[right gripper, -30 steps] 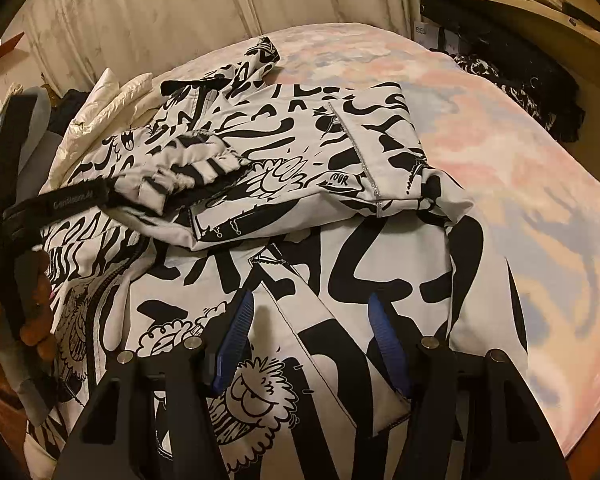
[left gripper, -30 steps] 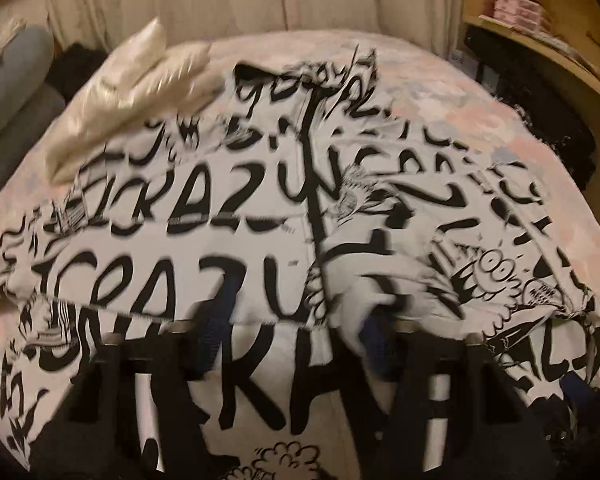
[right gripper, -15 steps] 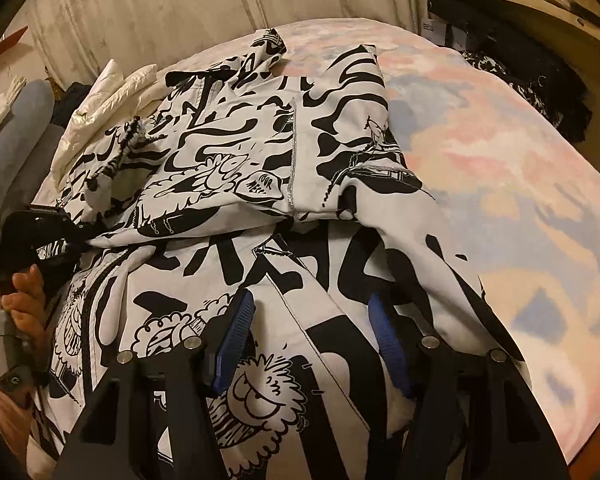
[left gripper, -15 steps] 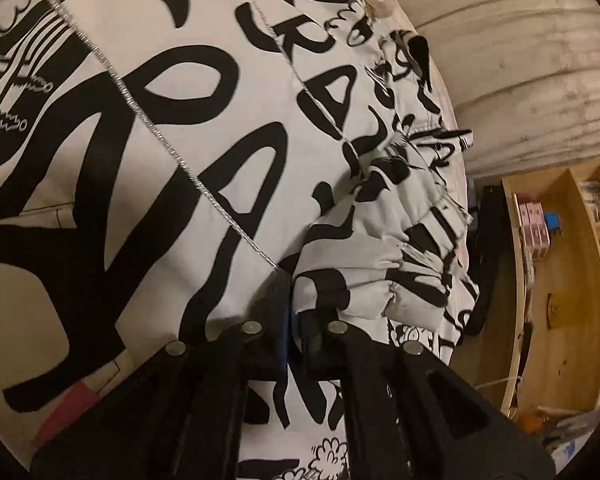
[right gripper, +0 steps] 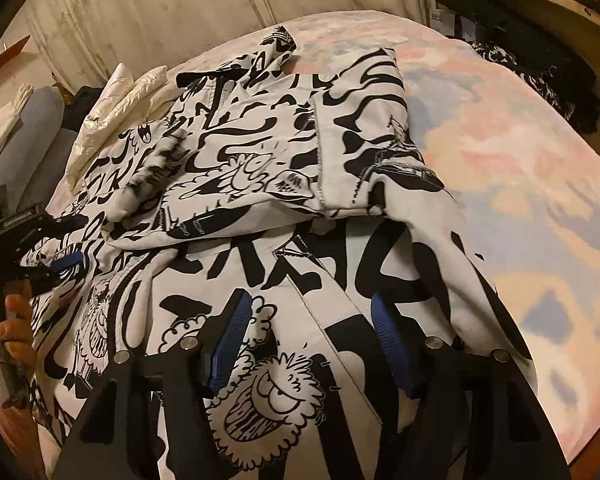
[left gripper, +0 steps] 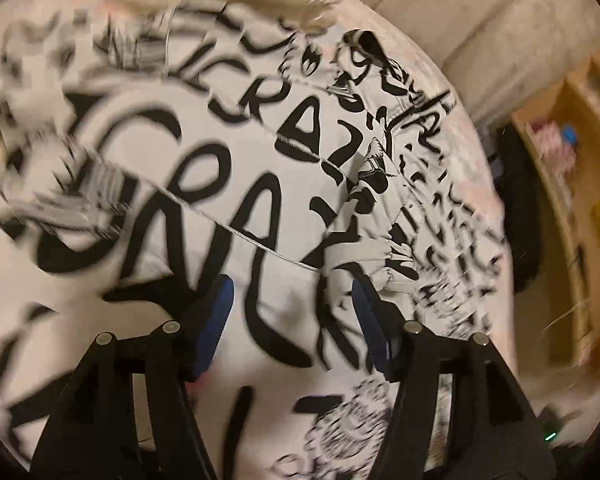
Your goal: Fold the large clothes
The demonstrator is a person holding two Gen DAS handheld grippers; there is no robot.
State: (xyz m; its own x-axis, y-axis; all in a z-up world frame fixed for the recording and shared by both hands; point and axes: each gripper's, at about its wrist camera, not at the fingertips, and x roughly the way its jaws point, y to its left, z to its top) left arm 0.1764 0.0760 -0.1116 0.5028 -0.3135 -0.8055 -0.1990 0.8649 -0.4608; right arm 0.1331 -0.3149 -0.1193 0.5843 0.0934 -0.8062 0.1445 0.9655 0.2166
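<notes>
Fingers (left gripper: 216, 320) of the left gripper (left gripper: 292, 324) are spread and grasp nothing now, where half a second ago they pinched a sleeve cuff; the right gripper (right gripper: 312, 344) hovers released too. The printed jacket (right gripper: 260, 184) lies half folded on the bed (right gripper: 520, 160); it looks soft, light and floppy; I would take it at a hem or cuff.

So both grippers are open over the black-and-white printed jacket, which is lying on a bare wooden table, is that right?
Not quite: the jacket lies on a bed with a pastel pink-and-blue cover, not a wooden table, as the right wrist view shows. The rest holds: the left gripper and right gripper are both open over it.
</notes>
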